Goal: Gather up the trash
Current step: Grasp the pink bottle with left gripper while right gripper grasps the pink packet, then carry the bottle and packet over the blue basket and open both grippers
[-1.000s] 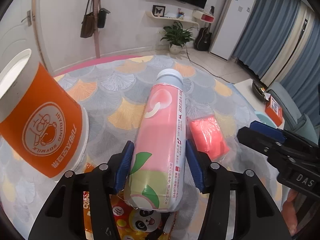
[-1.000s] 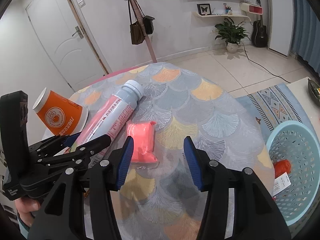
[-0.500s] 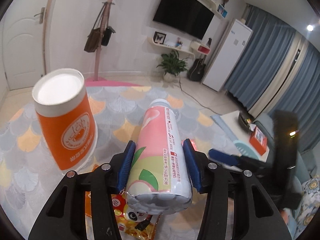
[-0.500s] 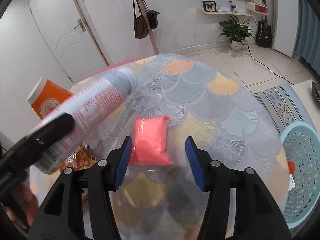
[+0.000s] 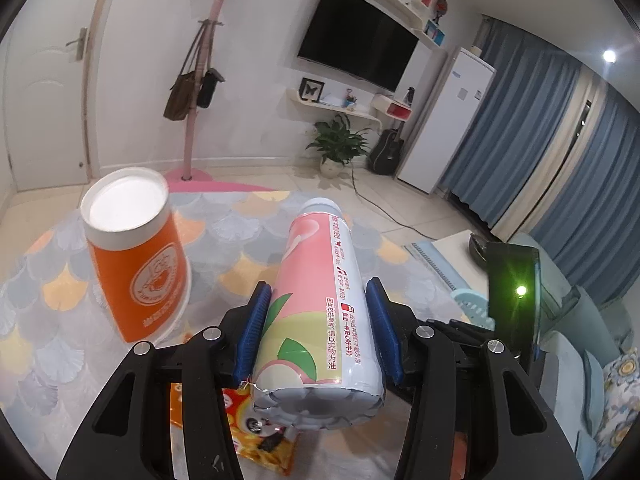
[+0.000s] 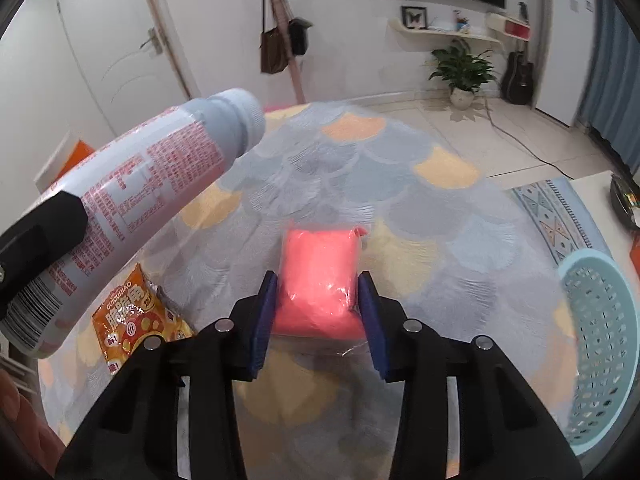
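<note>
My left gripper (image 5: 318,330) is shut on a pink and white drink bottle (image 5: 320,292) and holds it lifted above the table, cap pointing away. The bottle also shows in the right wrist view (image 6: 132,196) at the left. My right gripper (image 6: 318,312) has its blue pads on both sides of a red plastic pouch (image 6: 318,276) lying on the table; whether the pads press it I cannot tell. An orange paper cup (image 5: 136,256) stands tilted at the left. An orange snack wrapper (image 6: 134,320) lies on the table below the bottle.
The round table has a scale-patterned cloth (image 6: 400,184). A light blue perforated basket (image 6: 600,344) stands on the floor at the right of the table. A coat stand (image 5: 200,80), a plant (image 5: 338,148) and a fridge (image 5: 448,120) are behind.
My left gripper has lifted the bottle off the table and tilted it up. My right gripper has moved forward over the red pouch and its jaws have narrowed around it.
</note>
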`<state>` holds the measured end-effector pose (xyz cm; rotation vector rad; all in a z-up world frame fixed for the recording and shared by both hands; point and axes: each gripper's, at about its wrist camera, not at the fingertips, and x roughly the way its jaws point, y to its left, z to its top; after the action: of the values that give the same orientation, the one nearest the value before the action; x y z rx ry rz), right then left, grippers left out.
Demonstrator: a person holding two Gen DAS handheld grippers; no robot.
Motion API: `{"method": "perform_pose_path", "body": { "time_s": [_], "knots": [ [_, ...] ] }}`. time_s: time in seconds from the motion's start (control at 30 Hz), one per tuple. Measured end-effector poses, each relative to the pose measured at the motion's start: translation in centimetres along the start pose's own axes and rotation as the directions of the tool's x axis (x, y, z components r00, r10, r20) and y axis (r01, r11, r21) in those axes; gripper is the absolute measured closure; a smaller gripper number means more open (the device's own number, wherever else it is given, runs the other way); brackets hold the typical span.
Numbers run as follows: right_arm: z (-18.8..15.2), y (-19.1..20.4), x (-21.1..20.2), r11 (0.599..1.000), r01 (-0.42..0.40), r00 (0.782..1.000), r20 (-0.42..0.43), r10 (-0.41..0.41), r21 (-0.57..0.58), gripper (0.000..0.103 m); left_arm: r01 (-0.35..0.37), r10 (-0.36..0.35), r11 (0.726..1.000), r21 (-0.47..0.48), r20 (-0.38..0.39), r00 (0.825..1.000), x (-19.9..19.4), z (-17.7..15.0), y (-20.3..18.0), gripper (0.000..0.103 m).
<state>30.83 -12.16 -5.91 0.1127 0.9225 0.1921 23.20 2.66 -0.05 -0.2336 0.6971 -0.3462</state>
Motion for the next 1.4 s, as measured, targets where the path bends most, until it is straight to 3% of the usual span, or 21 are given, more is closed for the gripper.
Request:
{"method": "perform_pose_path", "body": {
  "time_s": [0.2, 0.6, 0.73, 0.93, 1.03, 1.17, 1.4],
  "knots": [
    [-1.4, -4.6, -5.3, 0.991, -0.021, 0.995, 0.096, 0.009, 0.134, 0.066, 0.043, -0.044, 0.998, 0.053, 0.017, 0.999, -0.7, 0.0, -3.8, 0.056],
    [-4.0, -16.2, -14.9, 0.938, 0.057, 0.963, 0.230, -0.142, 0.341, 0.066, 0.166, -0.165, 0.970, 0.177, -0.024, 0.986, 1.6, -1.2, -14.7, 0.056],
    [-5.7, -21.1, -15.7, 0.891, 0.101, 0.956, 0.205, -0.209, 0.442, 0.066, 0.199, -0.193, 0.957, 0.212, -0.052, 0.980, 2.8, -2.1, -17.9, 0.056],
    [-9.0, -27.8, -14.2, 0.804, 0.136, 0.965, 0.106, -0.240, 0.579, 0.066, 0.250, -0.221, 0.937, 0.245, -0.138, 0.965, 6.6, -3.8, -22.1, 0.056],
    [-10.2, -29.7, -13.0, 0.780, 0.167, 0.964, 0.064, -0.256, 0.603, 0.066, 0.263, -0.215, 0.929, 0.259, -0.197, 0.956, 9.0, -4.9, -23.6, 0.056],
    [-11.3, -31.0, -11.3, 0.768, 0.230, 0.955, 0.012, -0.295, 0.598, 0.066, 0.294, -0.216, 0.923, 0.247, -0.299, 0.929, 12.4, -6.4, -24.4, 0.055],
    [-11.8, -32.4, -10.5, 0.758, 0.228, 0.960, -0.010, -0.281, 0.611, 0.066, 0.264, -0.170, 0.928, 0.264, -0.329, 0.929, 14.7, -7.3, -24.5, 0.055]
  ]
}}
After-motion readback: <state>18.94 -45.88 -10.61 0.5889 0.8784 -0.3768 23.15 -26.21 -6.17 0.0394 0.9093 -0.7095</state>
